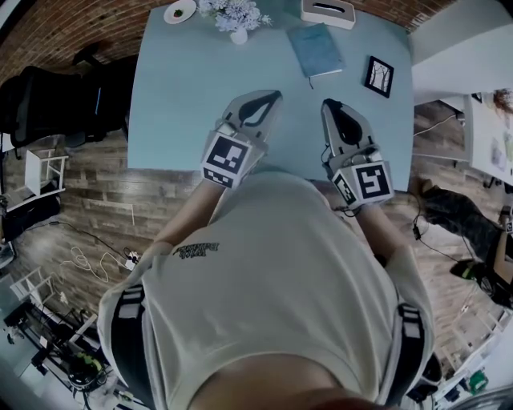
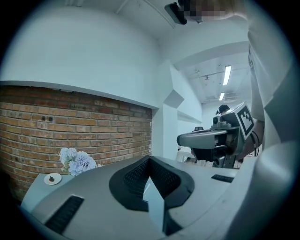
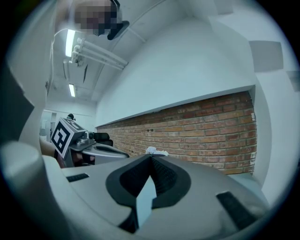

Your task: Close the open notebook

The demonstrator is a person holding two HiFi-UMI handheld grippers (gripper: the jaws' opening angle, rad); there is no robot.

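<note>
A teal notebook point(image 1: 316, 49) lies flat on the far part of the light blue table point(image 1: 184, 96). Its cover is up and it looks closed, with a thin ribbon trailing from its near edge. My left gripper point(image 1: 275, 94) and right gripper point(image 1: 328, 103) hover side by side over the table's near half, well short of the notebook, pointing roughly level. Both are shut with nothing between their jaws. The left gripper view shows the closed tips point(image 2: 150, 158) aimed at the brick wall. In the right gripper view the tips point(image 3: 150, 156) meet the same way. The notebook is hidden in both gripper views.
A small framed picture point(image 1: 379, 76) lies right of the notebook. A white tissue box point(image 1: 329, 12), a vase of pale flowers point(image 1: 236, 16) and a small plate point(image 1: 179, 11) stand along the far edge. A black chair point(image 1: 56, 100) sits left of the table.
</note>
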